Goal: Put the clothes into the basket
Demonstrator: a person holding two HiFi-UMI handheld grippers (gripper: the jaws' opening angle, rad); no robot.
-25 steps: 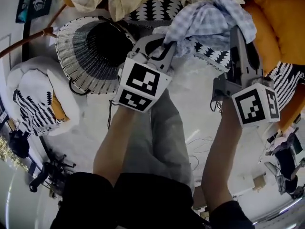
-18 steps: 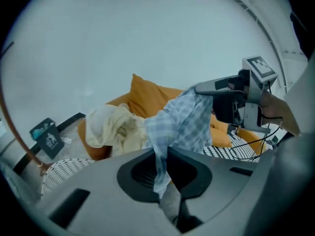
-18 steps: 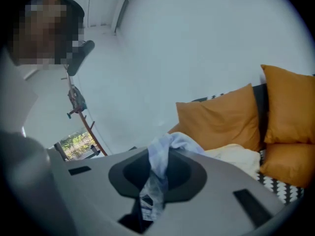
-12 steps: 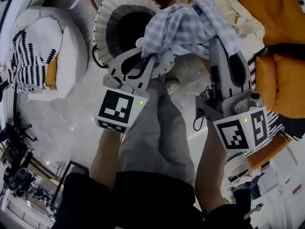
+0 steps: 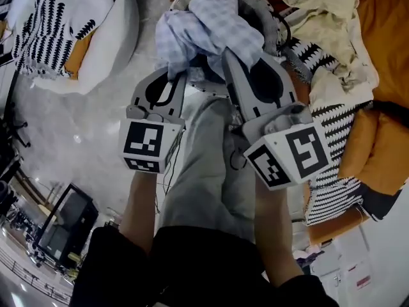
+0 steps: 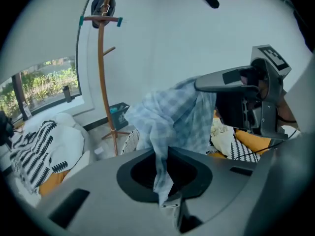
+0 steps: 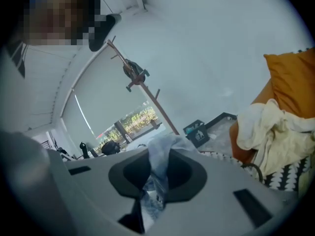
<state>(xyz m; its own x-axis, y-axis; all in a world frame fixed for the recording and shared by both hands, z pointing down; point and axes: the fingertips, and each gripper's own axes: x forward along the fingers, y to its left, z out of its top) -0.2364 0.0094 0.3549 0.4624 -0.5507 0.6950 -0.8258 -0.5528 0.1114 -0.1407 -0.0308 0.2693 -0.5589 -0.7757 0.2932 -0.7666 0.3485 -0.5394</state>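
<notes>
A blue-and-white checked shirt [image 5: 208,27] hangs bunched above the woven black-and-white basket [image 5: 271,19] at the top of the head view. My left gripper [image 5: 174,80] is shut on a fold at its left side, and the fabric [image 6: 172,117] runs down between the jaws in the left gripper view. My right gripper [image 5: 229,57] is shut on the shirt's right side, where a strip of cloth [image 7: 160,154] is pinched between its jaws. The shirt hides most of the basket's opening. A cream garment [image 5: 326,24] lies on the orange sofa [image 5: 383,37].
A white cushion with a black pattern [image 5: 70,31] lies on the floor at upper left. A black-and-white patterned cloth [image 5: 332,146] drapes over the sofa's edge at right. A wooden coat stand [image 6: 101,73] rises beside the basket. The person's grey-trousered legs [image 5: 204,171] are below the grippers.
Both grippers have swung together with the checked shirt away from the sofa pile, and it now hangs over the basket. The jaws stayed shut on it throughout.
</notes>
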